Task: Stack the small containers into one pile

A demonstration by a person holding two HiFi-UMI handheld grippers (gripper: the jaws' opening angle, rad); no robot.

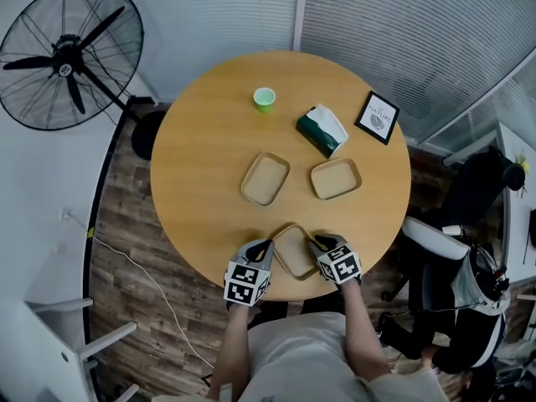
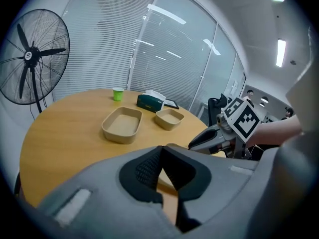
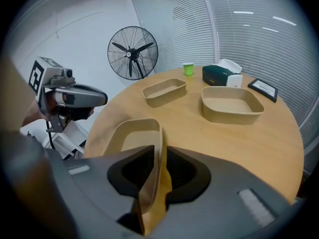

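So, the right hand-held gripper (image 3: 159, 152) is clamped on the side wall of the near container (image 3: 130, 133), with the wall pinched upright between its pads. The left hand-held gripper (image 2: 160, 152) is at the opposite side of that same container. Its jaws are squeezed nearly together with a thin tan strip between them, so it looks like it's pinching the wall too.

From the head view, the near container sits at the edge of the table (image 1: 201, 141), right between the two grippers. The other two are out ahead, side by side with a gap between them. The second container (image 1: 265, 178) is ahead of the left hand-held gripper, and the third container (image 1: 336, 178) is ahead of the right one.

Farther beyond those are a green cup (image 1: 265, 99), a tissue box (image 1: 321, 130) and a framed card (image 1: 377, 117). A fan (image 1: 71, 57) stands off the table, way out past the left gripper's left side.
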